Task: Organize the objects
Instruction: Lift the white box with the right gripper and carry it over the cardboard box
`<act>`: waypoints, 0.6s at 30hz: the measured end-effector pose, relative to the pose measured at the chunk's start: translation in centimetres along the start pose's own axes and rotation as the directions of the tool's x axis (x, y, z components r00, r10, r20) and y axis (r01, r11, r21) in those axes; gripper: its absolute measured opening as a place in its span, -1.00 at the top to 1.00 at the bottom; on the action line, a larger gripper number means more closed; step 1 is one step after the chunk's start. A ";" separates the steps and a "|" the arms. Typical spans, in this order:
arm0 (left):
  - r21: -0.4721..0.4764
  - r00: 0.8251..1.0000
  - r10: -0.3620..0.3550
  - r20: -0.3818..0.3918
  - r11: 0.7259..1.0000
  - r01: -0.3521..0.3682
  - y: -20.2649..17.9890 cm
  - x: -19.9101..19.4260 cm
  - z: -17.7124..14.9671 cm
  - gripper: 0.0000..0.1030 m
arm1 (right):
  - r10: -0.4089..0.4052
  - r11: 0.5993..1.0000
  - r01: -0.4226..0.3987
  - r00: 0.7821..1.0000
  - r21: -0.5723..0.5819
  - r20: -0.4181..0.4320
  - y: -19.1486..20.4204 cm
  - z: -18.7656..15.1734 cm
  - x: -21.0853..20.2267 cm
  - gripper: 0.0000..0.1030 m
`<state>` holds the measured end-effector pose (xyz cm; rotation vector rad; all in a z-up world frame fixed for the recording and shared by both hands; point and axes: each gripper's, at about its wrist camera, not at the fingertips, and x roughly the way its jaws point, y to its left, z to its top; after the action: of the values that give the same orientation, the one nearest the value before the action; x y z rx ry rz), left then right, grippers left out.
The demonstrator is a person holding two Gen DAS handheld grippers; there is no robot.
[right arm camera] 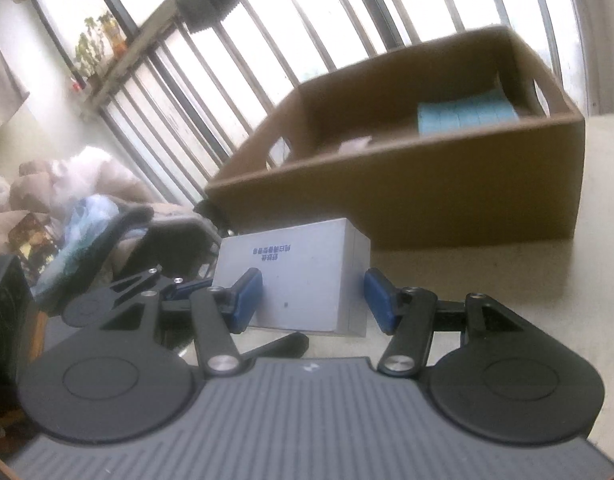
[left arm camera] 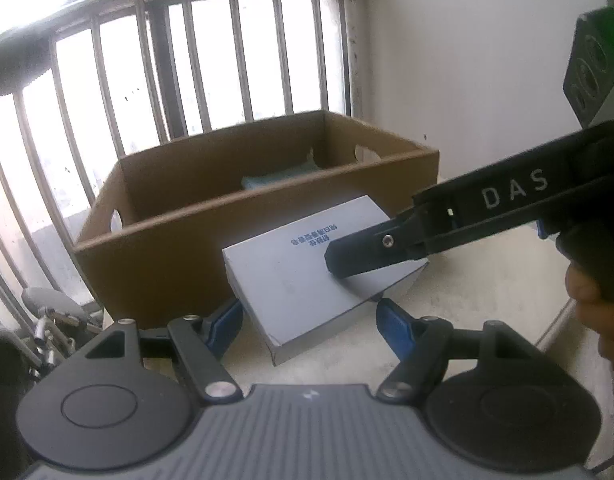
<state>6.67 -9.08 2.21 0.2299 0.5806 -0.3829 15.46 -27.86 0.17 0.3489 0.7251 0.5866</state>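
A flat grey-white box point(left arm camera: 307, 280) with blue print on its top hangs tilted, just in front of an open cardboard carton point(left arm camera: 167, 248). My left gripper point(left arm camera: 309, 322) has its blue pads against the box's two near sides. The right gripper reaches in from the right, one black finger point(left arm camera: 371, 252) lying over the box's far corner. In the right wrist view the grey-white box point(right arm camera: 307, 280) sits between the right gripper's point(right arm camera: 313, 302) blue pads, which touch its sides. The left gripper's fingers point(right arm camera: 187, 287) show at the box's left edge. The carton point(right arm camera: 427, 208) holds a pale blue pack point(right arm camera: 467, 116).
A cream tabletop point(left arm camera: 487, 280) runs under the box and the carton. A barred window point(left arm camera: 227, 60) is right behind the carton, with a white wall point(left arm camera: 467, 80) to the right. A person's hand point(left arm camera: 599, 308) grips the right tool. A chair and clutter point(right arm camera: 87, 208) stand off the table's left side.
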 end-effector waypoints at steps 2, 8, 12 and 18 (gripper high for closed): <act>0.001 1.000 0.007 0.015 1.000 -0.007 0.3 0.0 0.9 -0.46 | 0.004 1.000 -0.004 1.000 -0.006 0.013 0.2 0.7 -0.2 -0.09; 0.003 0.998 0.030 0.046 1.000 -0.031 1.4 -0.1 3.6 -0.46 | 0.018 1.000 -0.017 0.999 -0.022 0.043 0.5 3.1 -0.2 -0.10; 0.004 0.997 0.046 0.061 0.999 -0.046 2.1 -0.2 5.1 -0.46 | 0.027 0.999 -0.026 0.998 -0.032 0.054 0.9 4.6 0.3 -0.09; -0.004 0.995 0.058 0.080 0.998 -0.058 3.7 0.9 7.3 -0.46 | 0.037 0.999 -0.035 0.997 -0.040 0.060 1.2 7.2 1.3 -0.10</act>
<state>12.50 -8.30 8.03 0.2279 0.4941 -0.3338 20.86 -26.87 5.12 0.3428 0.6489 0.6209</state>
